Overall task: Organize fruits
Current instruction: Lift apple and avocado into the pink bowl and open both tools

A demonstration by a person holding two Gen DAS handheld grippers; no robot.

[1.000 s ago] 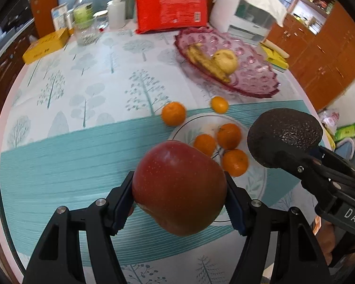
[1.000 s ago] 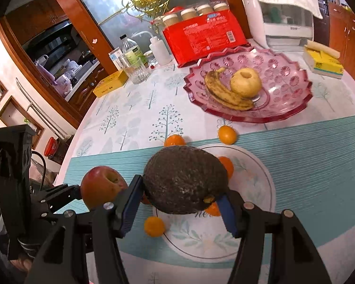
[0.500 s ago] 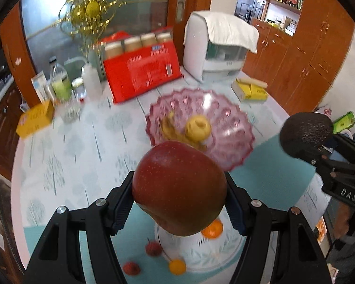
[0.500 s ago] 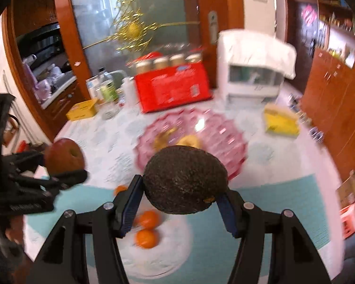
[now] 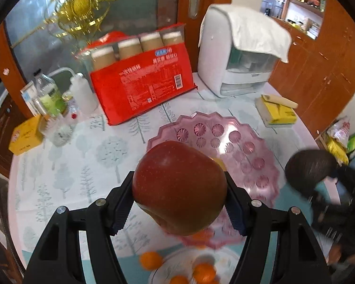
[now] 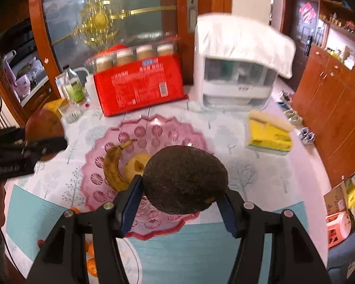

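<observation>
My left jaws held the red apple (image 5: 179, 187) tight, and my right jaws held the dark avocado (image 6: 185, 179) tight. Both fruits hung in the air over the near side of the pink dish (image 6: 151, 132) on the counter. The banana (image 6: 113, 165) lay in the dish's left part, so the right part looked freer.

- banana (image 6: 114, 165) left of yellow apple (image 6: 136, 166), both in fruit dish (image 6: 94, 177)
- snack pack (image 6: 139, 87) behind dish
- tissue box (image 6: 268, 136) right of dish
</observation>
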